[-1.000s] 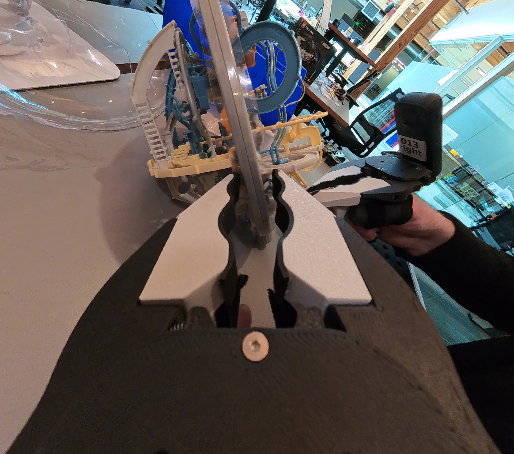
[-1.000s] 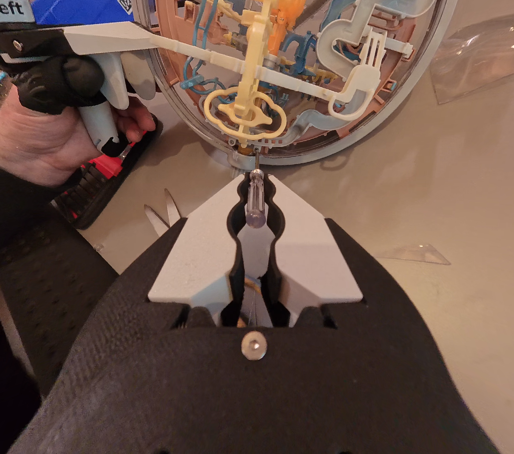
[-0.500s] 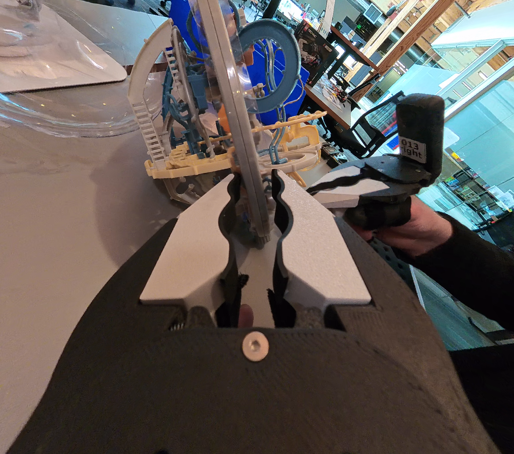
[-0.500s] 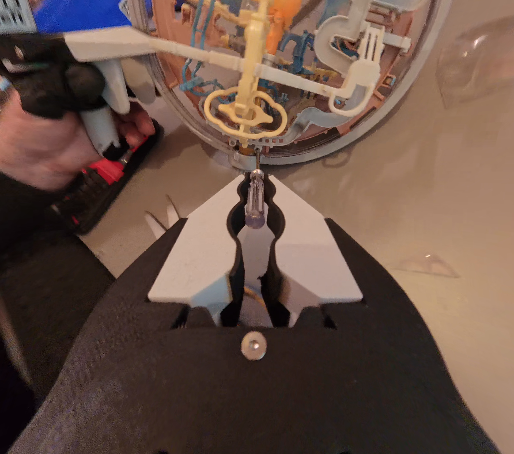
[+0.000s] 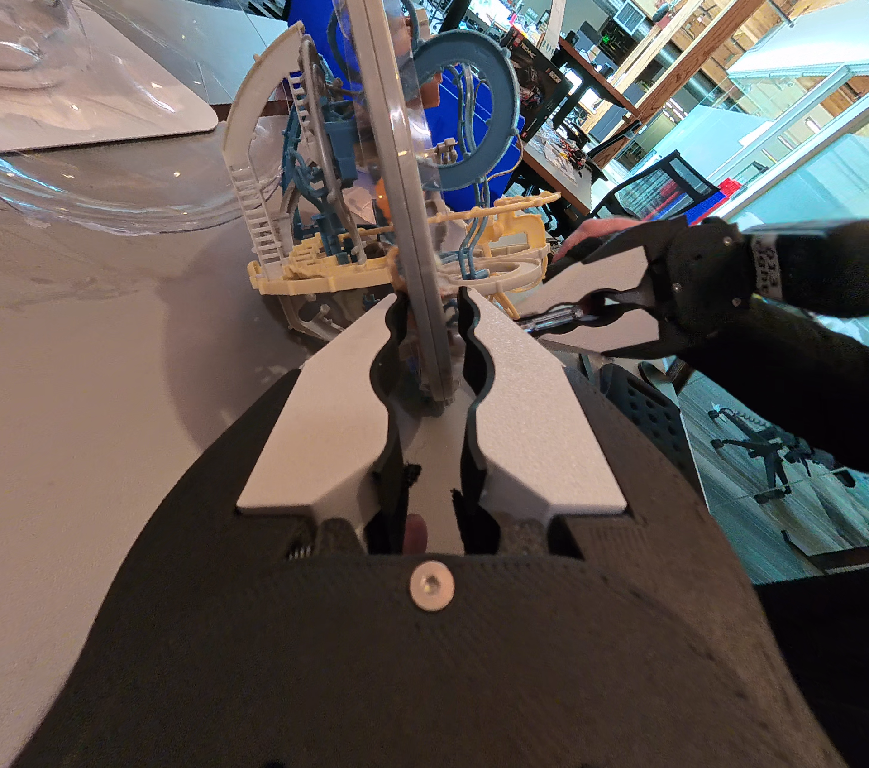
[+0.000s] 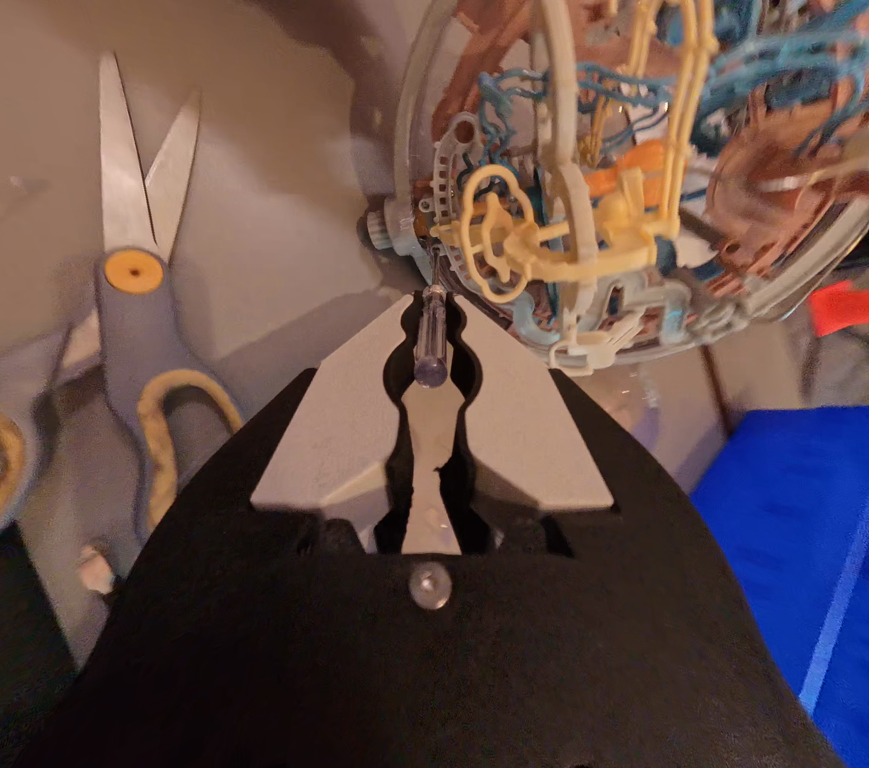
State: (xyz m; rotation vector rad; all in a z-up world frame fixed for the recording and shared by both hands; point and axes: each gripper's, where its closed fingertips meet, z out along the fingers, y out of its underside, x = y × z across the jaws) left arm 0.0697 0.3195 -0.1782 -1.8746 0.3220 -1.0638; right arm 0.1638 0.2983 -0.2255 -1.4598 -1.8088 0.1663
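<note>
Surroundings: open scissors [image 6: 136,228] lie flat on the grey table [image 5: 94,369] left of the right gripper [image 6: 430,312]; a clear plastic dome half [image 5: 94,199] lies beyond the maze toy [image 5: 376,190]; a blue bin [image 6: 776,533] sits at lower right. The toy's grey ring stands edge-on, held between the closed-in fingers of the left gripper [image 5: 430,312]. The right gripper pinches a small clear-handled screwdriver [image 6: 430,345] (view partly blurred), its tip at the toy's hub.
</note>
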